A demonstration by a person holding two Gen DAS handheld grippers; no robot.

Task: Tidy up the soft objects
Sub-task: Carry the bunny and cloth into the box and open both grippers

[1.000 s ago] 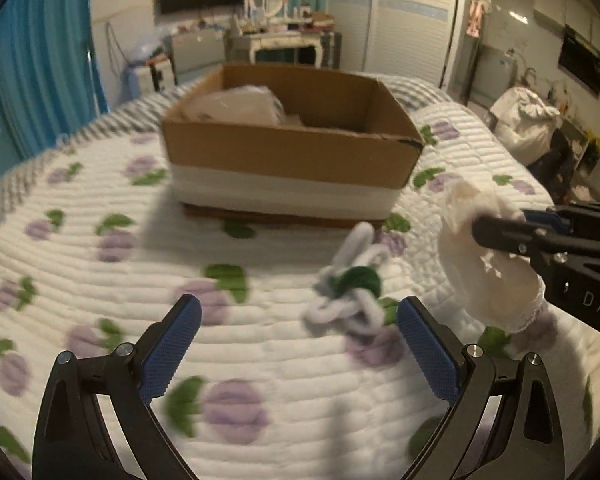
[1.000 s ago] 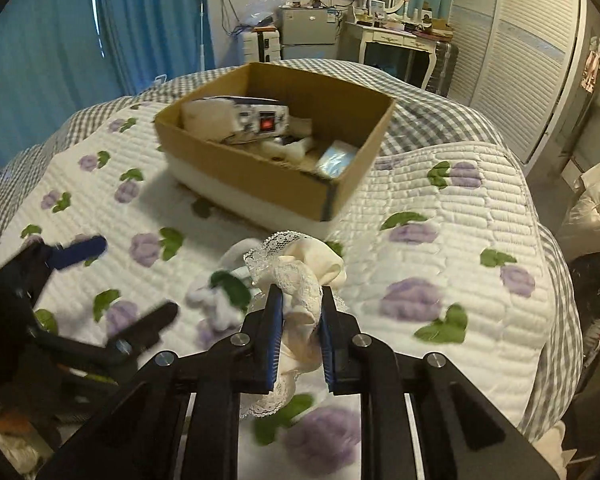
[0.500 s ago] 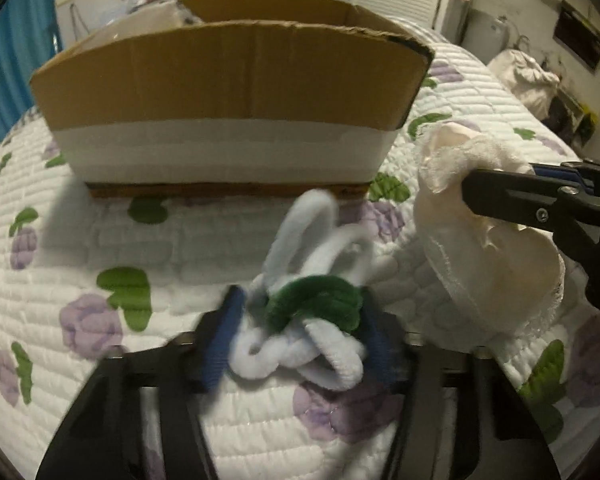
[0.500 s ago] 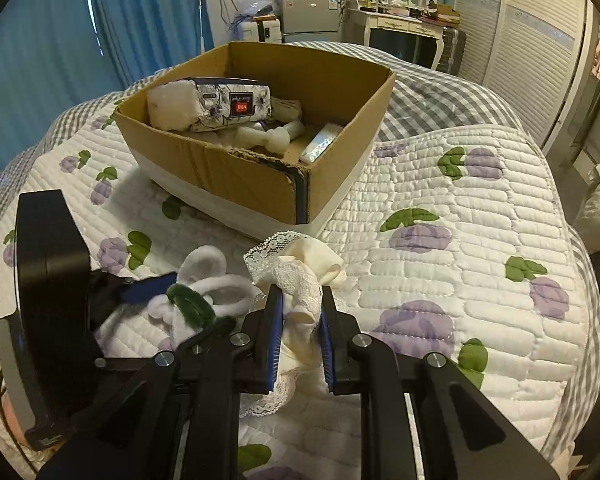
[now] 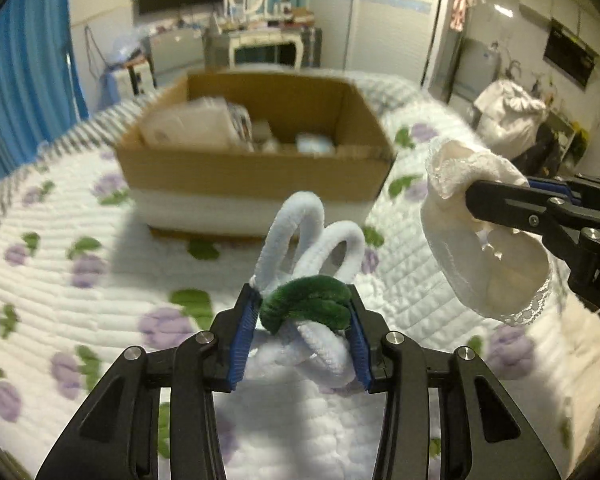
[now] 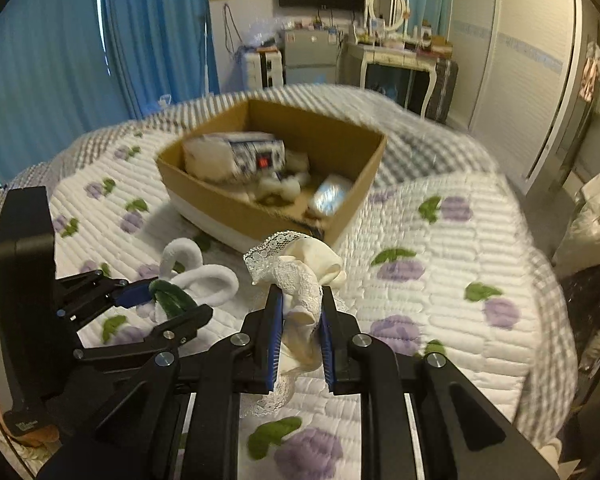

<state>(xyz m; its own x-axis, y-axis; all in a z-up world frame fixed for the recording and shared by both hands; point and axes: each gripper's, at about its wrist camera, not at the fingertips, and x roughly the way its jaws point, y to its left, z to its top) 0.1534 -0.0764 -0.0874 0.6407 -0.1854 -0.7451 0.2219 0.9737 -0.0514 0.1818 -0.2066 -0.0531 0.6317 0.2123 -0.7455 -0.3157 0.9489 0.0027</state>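
We hold two claws low over the quilt (image 6: 440, 320); our left gripper (image 5: 302, 320) is clamped on a fuzzy white-and-green chenille toy (image 5: 312, 264), loops pointing forward; our right gripper (image 6: 299, 322) is clamped on a cream lace cloth (image 6: 300, 276); the cardboard box (image 5: 256, 172), its long side across our view, lies straight ahead of both claws, near, and seems nearer the left.

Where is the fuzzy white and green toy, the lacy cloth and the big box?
fuzzy toy (image 5: 306, 304), left wrist view, on its green band.
lacy cloth (image 6: 300, 280), right wrist view, on its lace edge.
cardboard box (image 5: 252, 174), left wrist view, on its front wall.
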